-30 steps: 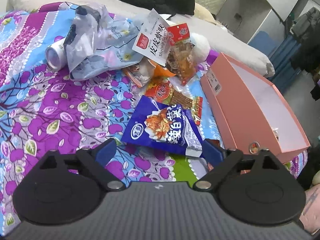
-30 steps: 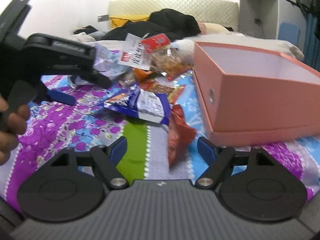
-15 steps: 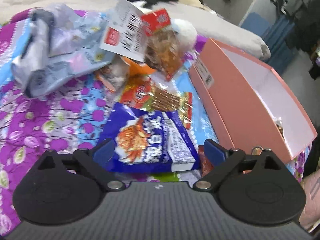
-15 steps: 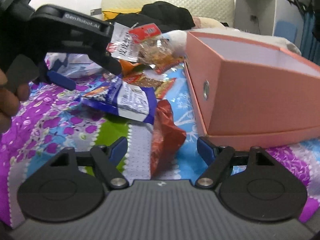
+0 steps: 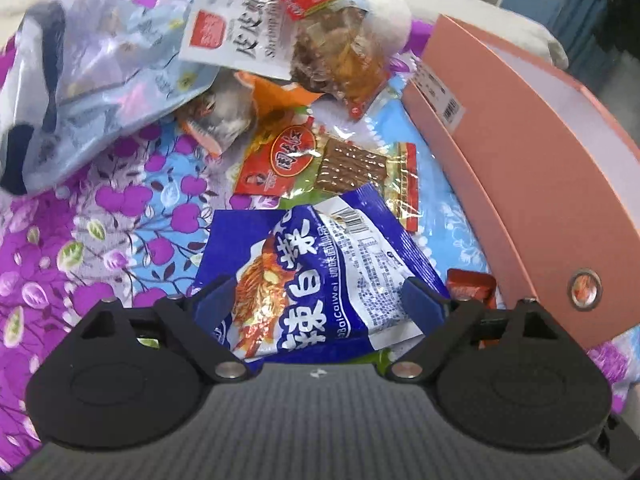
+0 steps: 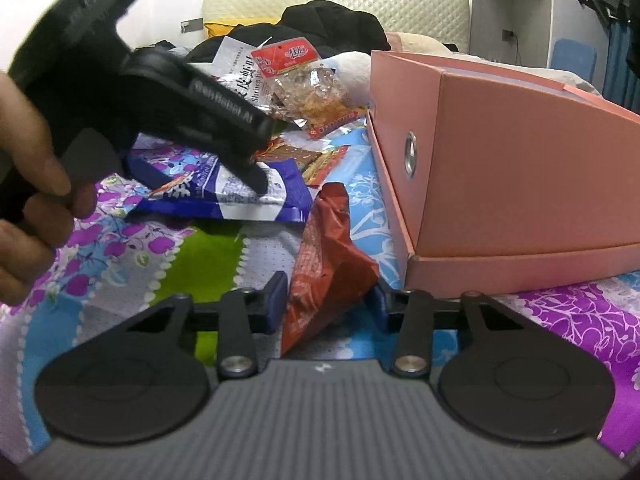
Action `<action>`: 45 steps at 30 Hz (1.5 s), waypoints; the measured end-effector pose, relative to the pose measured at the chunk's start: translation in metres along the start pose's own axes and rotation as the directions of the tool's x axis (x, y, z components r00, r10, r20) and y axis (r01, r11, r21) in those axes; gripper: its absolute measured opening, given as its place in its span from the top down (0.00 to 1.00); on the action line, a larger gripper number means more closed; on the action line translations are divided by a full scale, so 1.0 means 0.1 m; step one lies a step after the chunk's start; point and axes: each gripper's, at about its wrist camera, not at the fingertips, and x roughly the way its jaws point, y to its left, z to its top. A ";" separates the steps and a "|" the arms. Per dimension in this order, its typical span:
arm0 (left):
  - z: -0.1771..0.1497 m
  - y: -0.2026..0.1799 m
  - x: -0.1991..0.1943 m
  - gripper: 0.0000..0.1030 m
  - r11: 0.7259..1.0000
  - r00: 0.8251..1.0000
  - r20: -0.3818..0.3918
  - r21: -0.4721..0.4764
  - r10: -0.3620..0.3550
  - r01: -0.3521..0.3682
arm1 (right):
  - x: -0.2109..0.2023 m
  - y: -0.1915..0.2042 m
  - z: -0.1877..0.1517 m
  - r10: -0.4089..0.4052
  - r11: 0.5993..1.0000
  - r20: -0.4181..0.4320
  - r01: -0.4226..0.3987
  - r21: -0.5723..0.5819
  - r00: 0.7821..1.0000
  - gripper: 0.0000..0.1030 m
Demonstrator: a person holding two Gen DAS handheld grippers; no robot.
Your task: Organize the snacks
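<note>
Having just been closing, the right gripper point(image 6: 326, 298) fingers are set about the red packet point(image 6: 324, 264), while the left gripper point(image 5: 320, 300) is spread wide over the blue packet point(image 5: 316, 276); a slip is judged possible through thin purchase.

**Snack packets and the pink box on the flowered bedcover**

A glossy blue and white foil snack bag point(image 5: 320, 276) lies flat on the cover, its barcode end toward the box. Beside it a crumpled red foil packet point(image 6: 324, 264) stands on its edge, close to the corner of the open pink cardboard box point(image 6: 500, 168). Behind the blue bag lies a clear packet of brown sticks with red label point(image 5: 332, 160). Farther back a white shrimp-cracker bag point(image 5: 240, 28) and a clear bag with red header point(image 5: 332, 40) lean on a pile.
</note>
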 end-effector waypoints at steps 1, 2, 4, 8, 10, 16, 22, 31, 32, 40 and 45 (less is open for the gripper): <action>-0.01 0.02 0.00 0.13 1.000 1.000 0.005 -0.012 -0.005 0.005 | 0.00 0.00 0.00 0.002 1.000 0.002 -0.002 -0.003 1.000 0.59; -0.02 0.03 0.00 0.16 1.000 1.000 0.011 -0.014 -0.005 0.005 | -0.01 0.00 -0.01 0.000 1.000 0.003 0.000 -0.008 1.000 0.61; -0.03 0.05 -0.04 0.27 1.000 1.000 0.019 -0.023 -0.006 0.006 | -0.02 -0.01 -0.01 -0.003 1.000 0.003 0.003 -0.011 1.000 0.65; -0.03 0.09 -0.14 0.45 0.999 0.999 0.030 -0.047 -0.017 0.019 | -0.03 -0.04 0.00 -0.001 1.000 -0.002 0.001 -0.003 1.000 0.69; -0.04 0.09 -0.18 0.49 0.999 0.999 0.037 -0.049 -0.016 0.018 | -0.02 -0.05 0.01 -0.015 1.000 -0.007 0.014 -0.007 1.000 0.80; -0.14 0.12 -0.34 0.56 0.997 0.998 0.067 -0.074 0.002 0.003 | -0.05 -0.09 0.02 0.000 1.000 -0.018 0.000 0.005 1.000 0.82; -0.31 0.23 -0.60 0.59 0.994 0.995 0.093 -0.107 0.017 -0.007 | -0.07 -0.09 0.05 -0.019 1.000 -0.038 0.018 -0.009 0.999 0.83; -0.69 0.35 -1.00 0.61 0.990 0.994 0.107 -0.142 0.023 -0.008 | -0.25 -0.09 0.10 -0.008 1.000 -0.086 0.009 0.009 0.996 0.83; -0.72 0.36 -1.03 0.61 0.990 0.994 0.109 -0.142 0.023 -0.007 | -0.27 -0.07 0.11 -0.008 1.000 -0.086 0.008 -0.001 0.996 0.83; -0.92 0.37 -1.18 0.62 0.986 0.994 0.105 -0.162 -0.012 0.030 | -0.35 0.01 0.11 -0.001 1.000 -0.119 -0.003 -0.031 0.993 0.83; -0.98 0.41 -1.26 0.62 0.981 0.993 0.111 -0.186 -0.027 0.048 | -0.40 0.05 0.16 -0.003 0.999 -0.126 -0.002 -0.039 0.992 0.83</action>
